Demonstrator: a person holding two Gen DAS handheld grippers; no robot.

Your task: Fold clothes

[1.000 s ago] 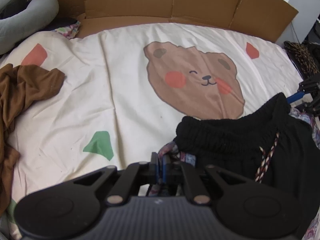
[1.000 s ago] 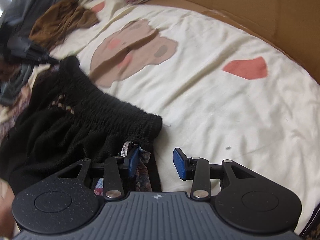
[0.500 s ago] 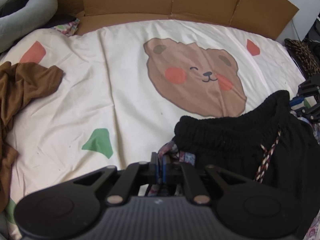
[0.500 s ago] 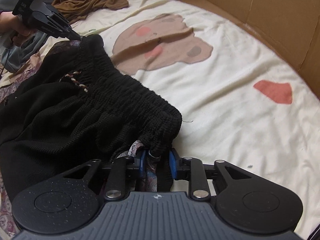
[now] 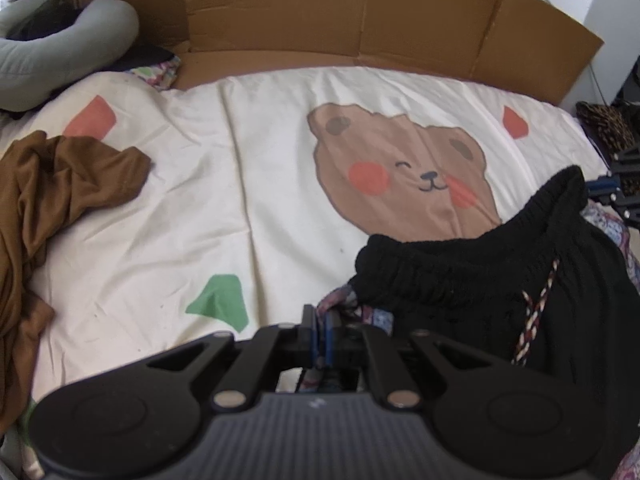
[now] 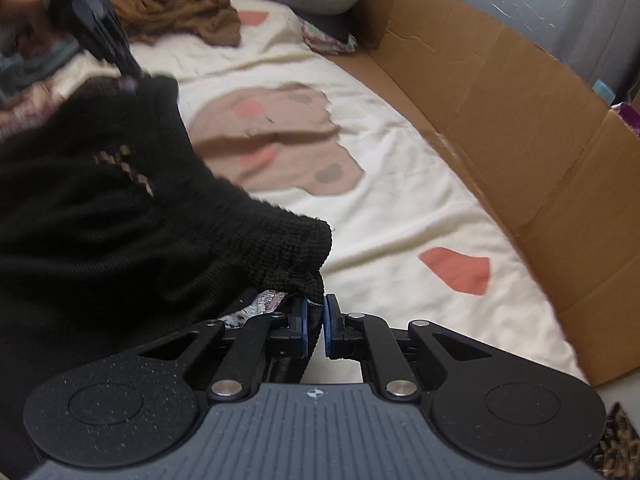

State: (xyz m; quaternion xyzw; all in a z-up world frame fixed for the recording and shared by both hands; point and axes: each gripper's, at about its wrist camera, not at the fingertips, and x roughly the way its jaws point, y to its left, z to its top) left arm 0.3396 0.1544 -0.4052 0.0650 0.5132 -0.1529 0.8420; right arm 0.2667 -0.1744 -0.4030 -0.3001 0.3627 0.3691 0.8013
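Black drawstring pants with a ribbed elastic waistband and a braided cord hang stretched between my two grippers over the bear-print bedsheet. My left gripper is shut on one waistband corner, with some purple patterned cloth pinched in too. My right gripper is closing on the other corner, and its blue pads press the black knit. It also shows small at the right edge of the left wrist view. The left gripper appears blurred at the top left of the right wrist view.
A brown garment lies crumpled at the sheet's left side. A cardboard wall runs along the far edge. A grey curved pillow sits in the far corner, and leopard-print fabric lies past the right edge.
The right gripper's jaws have come together on the waistband corner, and that hand has rolled and shifted. The left gripper has kept its grip in place.
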